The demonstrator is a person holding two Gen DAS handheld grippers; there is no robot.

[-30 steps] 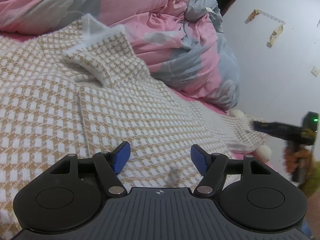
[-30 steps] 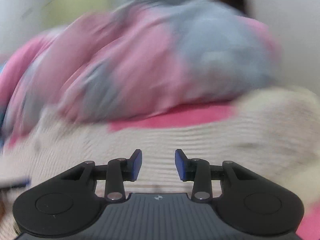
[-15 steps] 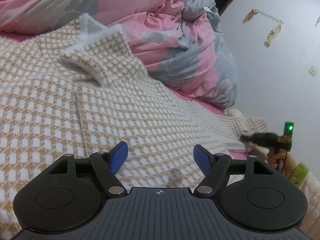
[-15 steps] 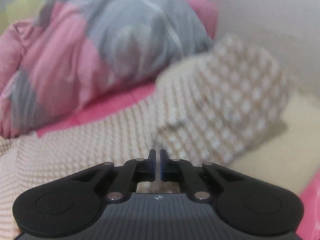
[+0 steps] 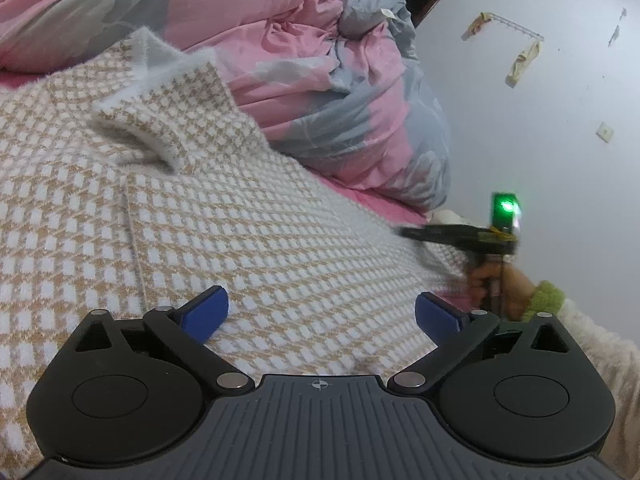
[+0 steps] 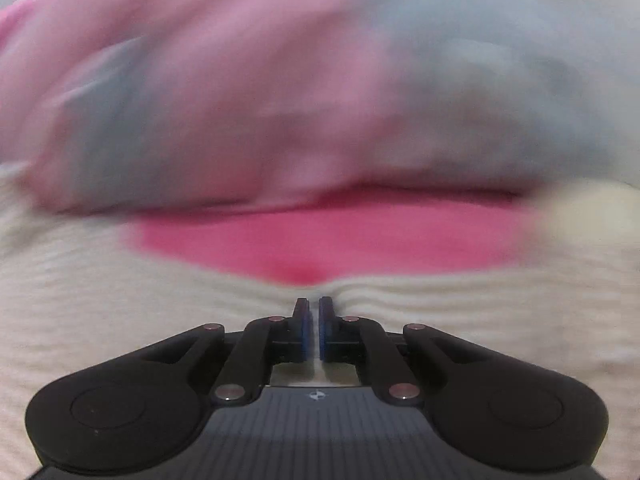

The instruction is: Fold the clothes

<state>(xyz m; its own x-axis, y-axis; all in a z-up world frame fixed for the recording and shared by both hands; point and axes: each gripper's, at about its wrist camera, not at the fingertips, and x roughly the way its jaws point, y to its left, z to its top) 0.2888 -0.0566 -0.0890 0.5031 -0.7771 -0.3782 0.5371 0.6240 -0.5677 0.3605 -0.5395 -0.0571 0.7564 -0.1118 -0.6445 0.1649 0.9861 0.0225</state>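
While the left wrist view is sharp, showing the left tongs [image 5: 322, 312] freshly spread wide over the checked sweater [image 5: 248, 236] with nothing between them, the right wrist view is blurred. It alone shows the right tongs [image 6: 314, 320] pressed together on the sweater's edge, the knit puckering there. The sweater lies flat on the bed's pink sheet [image 6: 320, 240], beside a pink-and-grey quilt [image 5: 340, 92] and white wall [image 5: 540, 120].

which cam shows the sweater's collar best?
Left wrist: the checked sweater lies sharp, its folded collar fully in frame. Right wrist shows only blurred cream knit bunched at the shut jaws, no collar.
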